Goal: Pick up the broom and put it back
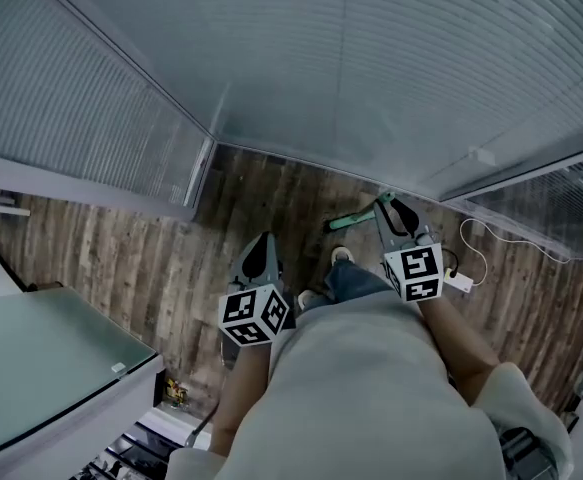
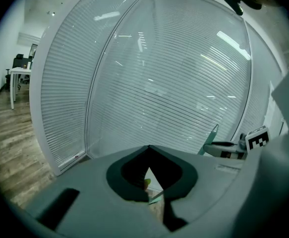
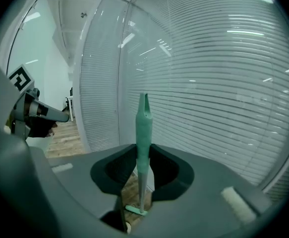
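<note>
Where two glass walls (image 1: 371,68) hung with blinds meet in a corner, a wooden plank floor (image 1: 121,258) runs below, with a glass-topped table (image 1: 31,358) at the left and a white cable (image 1: 481,243) at the right. The broom (image 3: 143,133) stands close to upright in front of the glass, its green grip end pointing up and its narrow head low by the floor. The right gripper (image 3: 143,150) has its fingers clamped on the green grip. The left gripper (image 2: 149,148) holds nothing, its fingertips meeting, just beside the person's legs
</note>
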Tool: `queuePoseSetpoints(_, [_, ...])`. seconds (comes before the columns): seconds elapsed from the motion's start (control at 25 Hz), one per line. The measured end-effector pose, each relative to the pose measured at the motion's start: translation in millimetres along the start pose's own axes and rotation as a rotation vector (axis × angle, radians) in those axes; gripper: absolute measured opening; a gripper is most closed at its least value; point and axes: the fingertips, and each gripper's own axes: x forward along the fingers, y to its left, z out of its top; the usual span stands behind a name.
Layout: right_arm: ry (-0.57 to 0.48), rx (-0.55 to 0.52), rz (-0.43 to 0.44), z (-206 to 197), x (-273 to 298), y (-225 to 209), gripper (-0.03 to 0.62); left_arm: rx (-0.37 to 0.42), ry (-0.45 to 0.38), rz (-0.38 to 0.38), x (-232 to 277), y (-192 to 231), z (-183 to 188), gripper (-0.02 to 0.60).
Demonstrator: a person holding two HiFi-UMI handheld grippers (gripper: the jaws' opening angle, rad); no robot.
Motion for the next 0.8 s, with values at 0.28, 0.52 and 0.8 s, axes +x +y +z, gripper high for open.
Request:
queuePoseSetpoints(0.28, [0.025, -0.005, -0.011, -12, 27, -31, 0.094, -0.001, 0.003, 0.017, 31, -8, 6, 0.005])
queuePoseSetpoints(0.52, [0.048, 0.002, -0.036, -29, 44, -66, 0.094, 0.003, 0.018, 0.029, 56, -21, 4, 0.005])
queuePoseSetpoints(0.8, [0.08, 0.019, -0.07, -51, 59, -96, 0.094, 0.011, 0.034, 0.039, 74, -33, 3, 0.005])
